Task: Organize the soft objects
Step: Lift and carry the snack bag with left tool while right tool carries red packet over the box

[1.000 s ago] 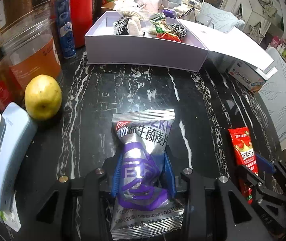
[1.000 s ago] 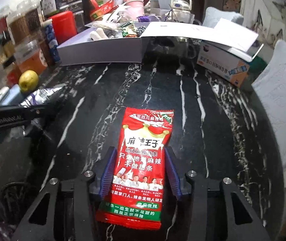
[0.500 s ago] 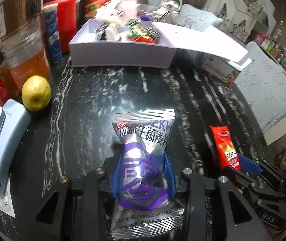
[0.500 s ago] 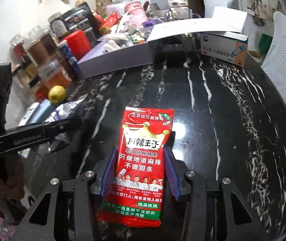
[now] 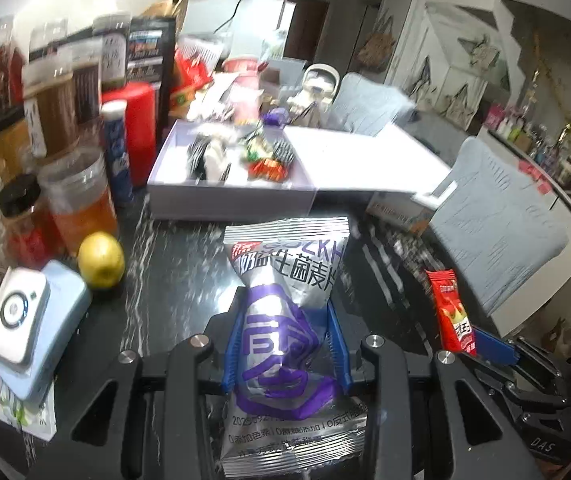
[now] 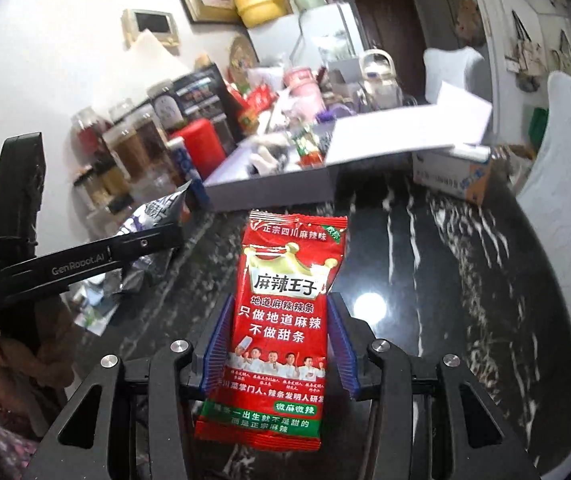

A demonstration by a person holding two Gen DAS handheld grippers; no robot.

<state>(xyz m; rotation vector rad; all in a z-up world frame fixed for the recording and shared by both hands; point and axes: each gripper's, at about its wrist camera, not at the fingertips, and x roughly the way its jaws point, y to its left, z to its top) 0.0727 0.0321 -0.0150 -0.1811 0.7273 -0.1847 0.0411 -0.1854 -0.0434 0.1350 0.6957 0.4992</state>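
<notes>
Between each gripper's pads, a packet

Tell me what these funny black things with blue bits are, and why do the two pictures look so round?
Those are two grabbing tools, and a person holds one in each hand. Each tool has a tiny camera looking forward along its two fingers, and its bulging lens makes the picture round.

One picture comes from the left gripper. Its blue jaws squeeze a silver and purple snack bag. The other comes from the right gripper, whose jaws pinch a red snack packet.

Below them is a black marble table. At its far side stands an open white box with small things already inside. A yellow fruit, jars and a red canister stand on the left.
</notes>
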